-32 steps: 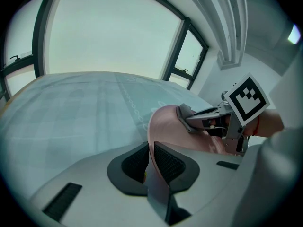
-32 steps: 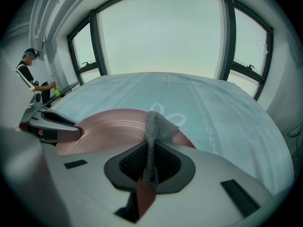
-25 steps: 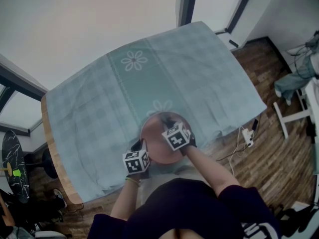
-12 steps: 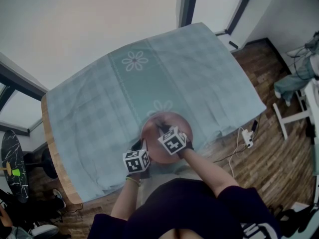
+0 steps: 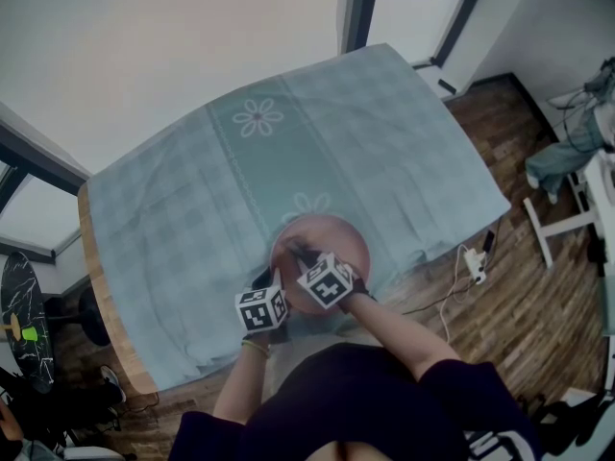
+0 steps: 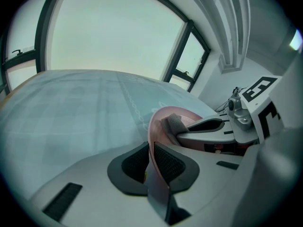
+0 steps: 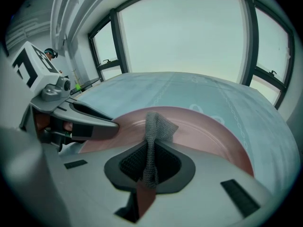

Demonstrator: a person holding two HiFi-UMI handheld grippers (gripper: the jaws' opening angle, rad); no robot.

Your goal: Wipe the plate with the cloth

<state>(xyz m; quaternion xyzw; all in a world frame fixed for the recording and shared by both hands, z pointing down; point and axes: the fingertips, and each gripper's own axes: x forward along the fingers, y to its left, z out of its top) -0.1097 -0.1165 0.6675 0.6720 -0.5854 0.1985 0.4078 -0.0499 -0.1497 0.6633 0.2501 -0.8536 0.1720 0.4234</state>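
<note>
Left side first: left gripper (image 6: 150,161) with jaws narrow, clamped on the near-left rim of the round pink plate (image 6: 160,119) — rim edge-on between the dark ribbed pads (image 6: 169,163), pressed from both sides. Plate on the pale teal checked tablecloth (image 5: 192,209), close to the table's near edge, right in front of the person.

Further right: right gripper (image 7: 150,161) with jaws almost together, pinching a grey knitted cloth (image 7: 155,124). Strip of cloth upright between the pads, bunched end poking out past the tips over the plate's inner face, left of its centre and just beside the left gripper's tips. Actual contact between cloth and plate hard to confirm.

Hidden or cut off: in the head view, near part of the plate covered by the two marker cubes (image 5: 261,309), cloth only a dark speck there. In the right gripper view, near rim of the plate cut off by the gripper body.

Readable print — just the black-and-white square codes on the cubes.
</note>
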